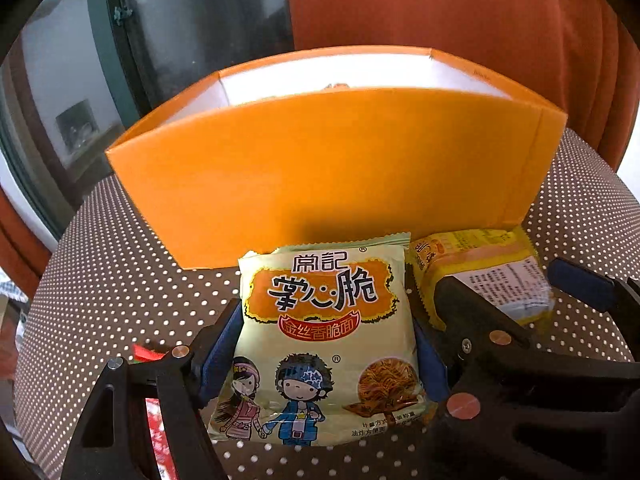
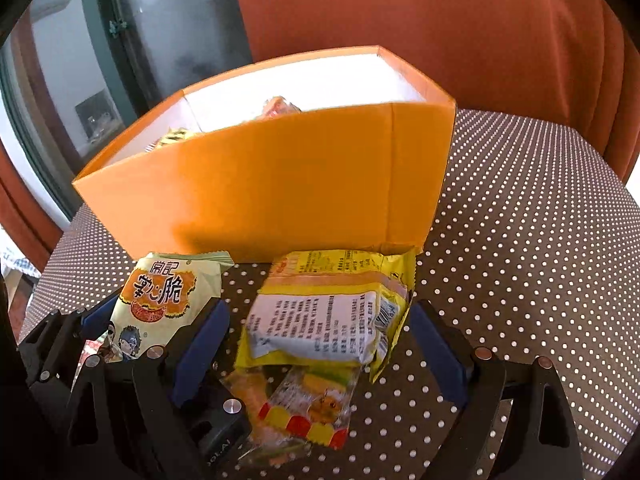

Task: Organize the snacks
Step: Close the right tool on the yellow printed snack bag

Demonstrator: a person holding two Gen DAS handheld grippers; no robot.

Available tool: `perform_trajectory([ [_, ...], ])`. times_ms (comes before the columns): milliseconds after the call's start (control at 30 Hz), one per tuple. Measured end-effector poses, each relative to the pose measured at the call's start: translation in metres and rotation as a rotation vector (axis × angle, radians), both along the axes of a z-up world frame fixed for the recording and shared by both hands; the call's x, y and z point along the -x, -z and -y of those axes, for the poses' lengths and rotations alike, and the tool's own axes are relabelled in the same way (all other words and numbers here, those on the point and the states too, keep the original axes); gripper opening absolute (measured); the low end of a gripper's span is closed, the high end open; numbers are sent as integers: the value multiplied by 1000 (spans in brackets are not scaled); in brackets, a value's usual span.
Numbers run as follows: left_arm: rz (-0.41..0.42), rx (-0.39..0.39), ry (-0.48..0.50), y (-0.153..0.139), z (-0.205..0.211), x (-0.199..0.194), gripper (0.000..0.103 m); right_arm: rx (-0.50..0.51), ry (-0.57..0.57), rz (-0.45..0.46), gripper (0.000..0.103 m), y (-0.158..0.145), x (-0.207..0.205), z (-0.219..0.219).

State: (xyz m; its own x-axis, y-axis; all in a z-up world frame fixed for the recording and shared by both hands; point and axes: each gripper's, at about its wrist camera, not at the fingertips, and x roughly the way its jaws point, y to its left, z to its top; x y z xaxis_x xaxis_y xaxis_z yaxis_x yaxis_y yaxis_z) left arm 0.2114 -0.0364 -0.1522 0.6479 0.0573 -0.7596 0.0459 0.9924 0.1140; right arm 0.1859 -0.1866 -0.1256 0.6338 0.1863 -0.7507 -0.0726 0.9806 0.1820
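Observation:
An open orange box [image 1: 328, 168] stands on the dotted tablecloth; it also shows in the right wrist view [image 2: 272, 184] with several snack packs inside. My left gripper [image 1: 326, 340] is shut on a pale yellow noodle snack pack [image 1: 324, 340], just in front of the box; the same pack and gripper show at the left of the right wrist view [image 2: 160, 304]. My right gripper [image 2: 320, 344] is open, its jaws either side of a yellow snack pack [image 2: 324, 312] lying label-side up. That pack shows in the left wrist view [image 1: 488, 272]. A clear candy packet [image 2: 308, 408] lies beneath it.
A brown tablecloth with white dots [image 2: 520, 240] covers the table. An orange-red curtain [image 1: 460, 12] hangs behind the box, and a dark-framed window [image 1: 160, 32] is at the back left. A red wrapper [image 1: 154, 420] lies under the left gripper.

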Motion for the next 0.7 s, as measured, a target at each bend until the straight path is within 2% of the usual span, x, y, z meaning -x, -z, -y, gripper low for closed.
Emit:
perform_trajectory([
  [400, -38, -16, 12, 20, 9, -26, 79, 35, 9, -60, 94, 22, -31, -11],
  [600, -24, -32, 20, 22, 15, -20, 79, 0, 12, -74, 93, 28, -41, -11],
  [700, -28, -21, 27, 21, 16, -13, 79, -10, 7, -71, 88, 27, -38, -11],
])
